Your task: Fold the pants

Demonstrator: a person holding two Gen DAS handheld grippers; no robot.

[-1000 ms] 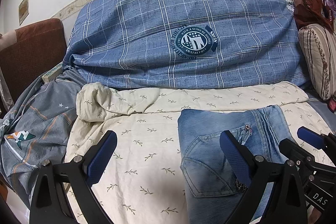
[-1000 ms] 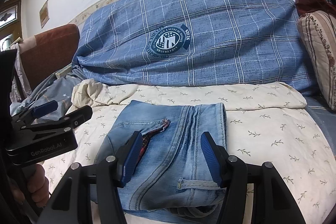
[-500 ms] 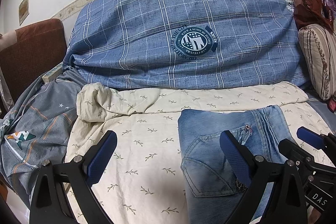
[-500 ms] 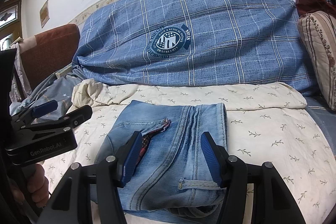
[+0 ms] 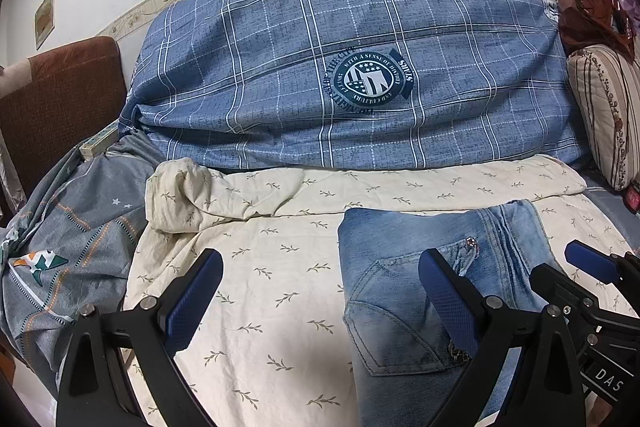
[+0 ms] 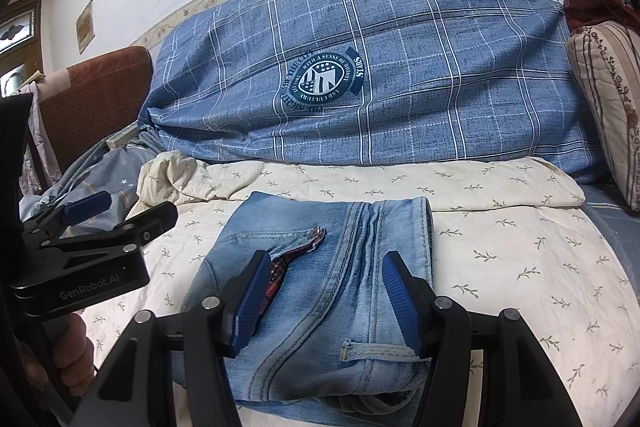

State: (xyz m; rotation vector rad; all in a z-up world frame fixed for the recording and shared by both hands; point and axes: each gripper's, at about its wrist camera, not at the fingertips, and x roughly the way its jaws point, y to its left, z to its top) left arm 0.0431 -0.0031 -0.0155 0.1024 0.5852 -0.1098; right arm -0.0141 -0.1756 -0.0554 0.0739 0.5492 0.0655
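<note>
Light blue jeans (image 6: 328, 267) lie folded into a compact stack on the cream leaf-print sheet (image 6: 520, 255); they also show in the left wrist view (image 5: 404, 279). My right gripper (image 6: 326, 301) is open and empty, hovering just above the jeans' near part. My left gripper (image 5: 320, 301) is open and empty, over the sheet beside the jeans' left edge, its right finger (image 5: 448, 303) over the back pocket. The left gripper also shows in the right wrist view (image 6: 92, 247), and the right gripper's fingers (image 5: 592, 263) show at the right of the left wrist view.
A large blue plaid duvet (image 5: 352, 75) is piled against the wall behind the sheet. A grey patterned cover (image 5: 68, 239) lies at the left, by a brown headboard (image 5: 60, 103). A striped floral pillow (image 5: 608, 115) stands at the right.
</note>
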